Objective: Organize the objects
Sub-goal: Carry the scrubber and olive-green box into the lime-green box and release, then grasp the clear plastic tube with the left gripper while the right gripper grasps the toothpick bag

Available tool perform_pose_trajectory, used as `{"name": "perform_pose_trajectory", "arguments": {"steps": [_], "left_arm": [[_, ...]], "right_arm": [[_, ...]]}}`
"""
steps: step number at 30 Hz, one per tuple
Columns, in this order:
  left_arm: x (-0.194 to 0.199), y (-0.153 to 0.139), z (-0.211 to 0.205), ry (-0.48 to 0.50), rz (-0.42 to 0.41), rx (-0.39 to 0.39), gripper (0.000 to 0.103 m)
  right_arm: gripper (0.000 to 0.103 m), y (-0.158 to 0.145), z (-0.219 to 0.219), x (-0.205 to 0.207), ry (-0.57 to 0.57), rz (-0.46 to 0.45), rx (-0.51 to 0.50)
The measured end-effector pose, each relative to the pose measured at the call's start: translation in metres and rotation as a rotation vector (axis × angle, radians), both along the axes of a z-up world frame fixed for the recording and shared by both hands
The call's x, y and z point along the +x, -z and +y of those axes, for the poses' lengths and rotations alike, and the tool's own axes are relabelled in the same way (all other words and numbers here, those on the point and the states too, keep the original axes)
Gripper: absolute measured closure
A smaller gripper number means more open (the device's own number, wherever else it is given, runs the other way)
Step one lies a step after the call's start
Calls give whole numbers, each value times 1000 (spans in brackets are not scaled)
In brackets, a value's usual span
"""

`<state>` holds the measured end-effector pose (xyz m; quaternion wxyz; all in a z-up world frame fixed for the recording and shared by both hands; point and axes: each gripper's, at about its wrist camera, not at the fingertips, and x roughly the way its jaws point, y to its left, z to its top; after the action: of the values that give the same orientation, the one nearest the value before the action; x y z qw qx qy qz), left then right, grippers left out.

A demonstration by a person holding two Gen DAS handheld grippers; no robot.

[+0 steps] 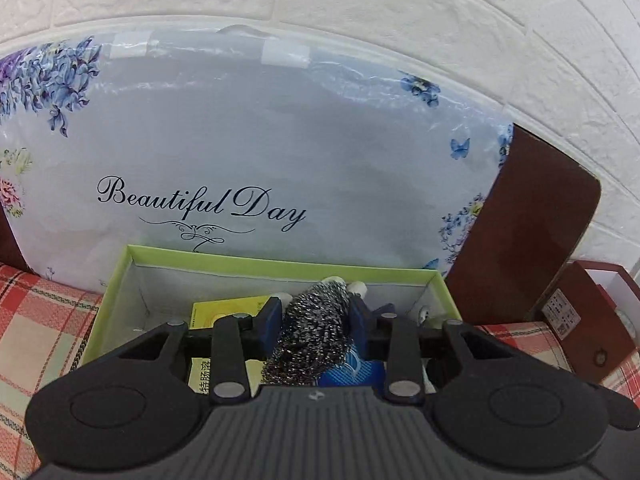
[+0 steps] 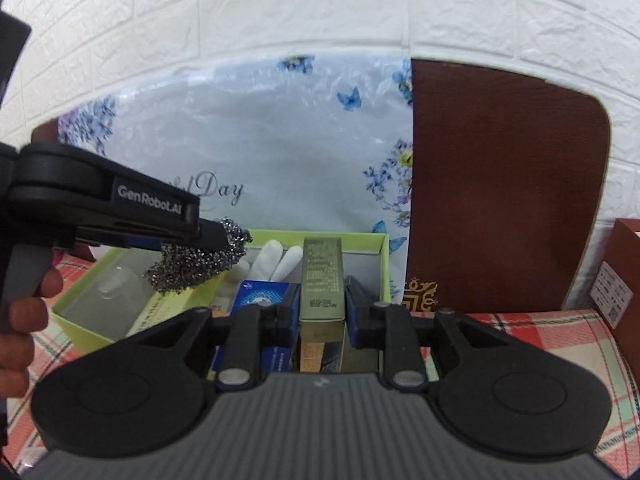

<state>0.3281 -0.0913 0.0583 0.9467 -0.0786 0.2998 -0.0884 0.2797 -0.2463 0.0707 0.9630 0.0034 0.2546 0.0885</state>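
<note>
My left gripper (image 1: 316,314) is shut on a steel wool scrubber (image 1: 310,332) and holds it over the open green box (image 1: 256,262). The right wrist view shows that gripper (image 2: 218,236) with the scrubber (image 2: 196,266) above the box's left part (image 2: 80,316). My right gripper (image 2: 322,304) is shut on a tall olive-green carton (image 2: 322,280), upright over the box's right part. Inside the box lie a yellow packet (image 1: 224,310), a blue packet (image 2: 262,294), white gloves (image 2: 276,260) and a clear glass (image 2: 116,288).
A plastic-wrapped floral pillow (image 1: 240,152) reading "Beautiful Day" stands behind the box against a white brick wall (image 1: 440,8). A brown case (image 2: 504,184) leans at the right, with a red-brown box (image 2: 624,272) beyond. Everything rests on a red plaid cloth (image 2: 520,332).
</note>
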Motion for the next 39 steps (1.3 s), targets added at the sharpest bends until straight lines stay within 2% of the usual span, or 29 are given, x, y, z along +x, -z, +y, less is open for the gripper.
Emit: {"name": "perform_pose_trajectory", "arguments": {"steps": [1,2,4,6,9,11,16,18,27,33,39], "left_arm": [[1,2,1,-18,2,7,25],[-1,3,3,-37,3,14,19],[-7,2,8,-40,-19,17,19],[-15,-2,11,-35,-11,9,19],[-32,-12,7,-28,-2,6,19],[-49,-21,5,-20,-20,35,19],[-110,-35,0,-1,-112,167,14],[-130,-34,3,-11,-124,189,14],[-192,-1,19,-54,-21,179,14],[-208,19,32,-89,40,202,14],[-219,31,46,-100,70,194,14]], "right_arm": [[43,3,-1,3,-3,28,3],[37,5,-3,1,-21,29,27],[30,3,-4,-9,-35,-1,27],[14,0,-3,-27,-18,-55,1],[6,-7,-3,-51,5,-87,-25],[1,-11,-4,-67,-1,-90,-14],[0,-20,-8,-114,24,-92,35],[0,-20,-10,-133,35,-77,54],[0,9,-5,-201,47,32,110],[0,34,3,-222,60,129,123],[0,43,12,-236,53,174,123]]}}
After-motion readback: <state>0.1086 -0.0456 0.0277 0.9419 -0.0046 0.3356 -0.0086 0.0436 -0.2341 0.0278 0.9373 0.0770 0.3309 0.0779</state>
